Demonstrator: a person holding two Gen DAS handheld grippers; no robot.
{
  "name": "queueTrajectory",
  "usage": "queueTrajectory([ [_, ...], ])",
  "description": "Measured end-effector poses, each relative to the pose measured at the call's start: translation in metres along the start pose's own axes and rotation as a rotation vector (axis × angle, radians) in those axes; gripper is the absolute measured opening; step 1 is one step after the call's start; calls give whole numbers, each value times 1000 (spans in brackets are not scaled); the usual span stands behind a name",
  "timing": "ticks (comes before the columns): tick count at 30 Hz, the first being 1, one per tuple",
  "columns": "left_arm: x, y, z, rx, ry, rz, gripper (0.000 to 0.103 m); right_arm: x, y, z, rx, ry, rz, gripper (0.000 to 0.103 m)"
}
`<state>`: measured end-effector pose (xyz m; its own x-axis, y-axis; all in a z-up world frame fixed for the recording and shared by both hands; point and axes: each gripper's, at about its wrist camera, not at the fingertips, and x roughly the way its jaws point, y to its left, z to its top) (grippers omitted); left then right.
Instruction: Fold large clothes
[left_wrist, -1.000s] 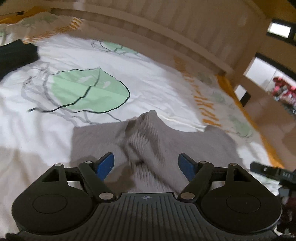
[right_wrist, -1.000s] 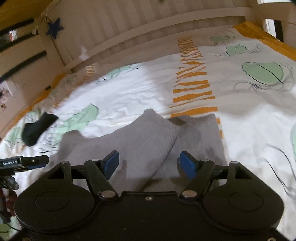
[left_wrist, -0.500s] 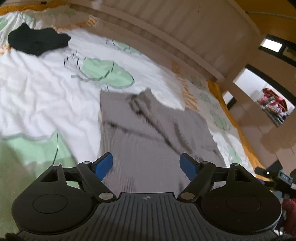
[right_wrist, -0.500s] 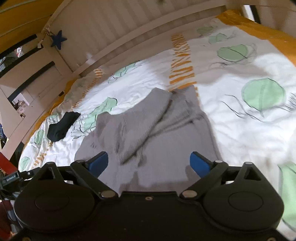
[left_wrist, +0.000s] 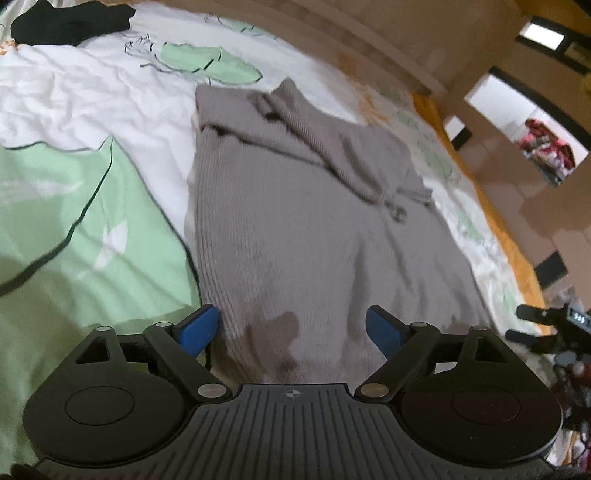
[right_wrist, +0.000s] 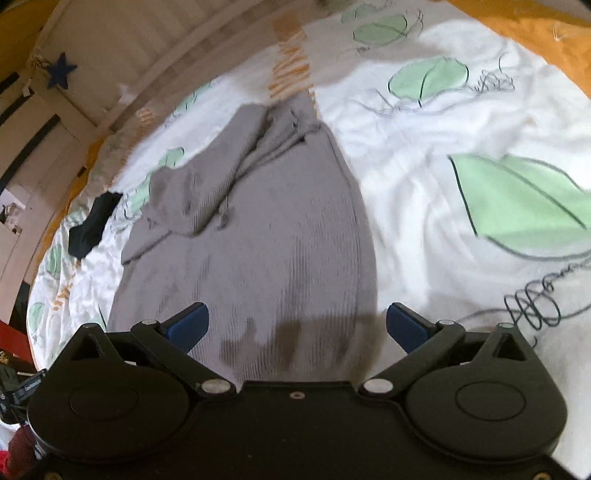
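A grey ribbed knit garment (left_wrist: 295, 206) lies lengthwise on the bed, its sleeves folded over its far part. It also shows in the right wrist view (right_wrist: 258, 240). My left gripper (left_wrist: 293, 328) is open and empty over the garment's near left part. My right gripper (right_wrist: 297, 326) is open and empty over the garment's near right part, its right finger past the cloth's edge.
The bed has a white cover with green leaf prints (left_wrist: 92, 221) and orange stripes (right_wrist: 290, 74). A black garment (left_wrist: 70, 20) lies at the far side; it shows in the right wrist view (right_wrist: 92, 225). A slatted headboard (right_wrist: 166, 48) stands behind.
Both grippers have pulled back from the garment's far end to its near end, so its whole length now shows. The jaws stay open.
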<state>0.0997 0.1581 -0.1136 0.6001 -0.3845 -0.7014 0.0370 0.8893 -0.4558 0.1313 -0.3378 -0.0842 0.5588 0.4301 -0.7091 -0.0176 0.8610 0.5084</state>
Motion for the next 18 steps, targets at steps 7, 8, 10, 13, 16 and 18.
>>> queueTrajectory([
  [7,8,-7,-16,59,96,-10,93,8,3,-13,-57,125,-11,102],
  [8,10,-9,-18,71,107,-12,96,8,3,-14,-62,132,-9,102],
  [10,14,-10,-21,74,123,-18,98,9,1,-16,-59,143,2,103],
  [13,17,-7,-23,41,125,-34,102,12,-2,-18,-50,161,28,103],
  [16,17,-4,-24,11,119,-43,102,15,-3,-19,-50,181,53,103],
  [18,16,-5,-23,8,116,-51,102,17,-4,-19,-46,188,69,103],
])
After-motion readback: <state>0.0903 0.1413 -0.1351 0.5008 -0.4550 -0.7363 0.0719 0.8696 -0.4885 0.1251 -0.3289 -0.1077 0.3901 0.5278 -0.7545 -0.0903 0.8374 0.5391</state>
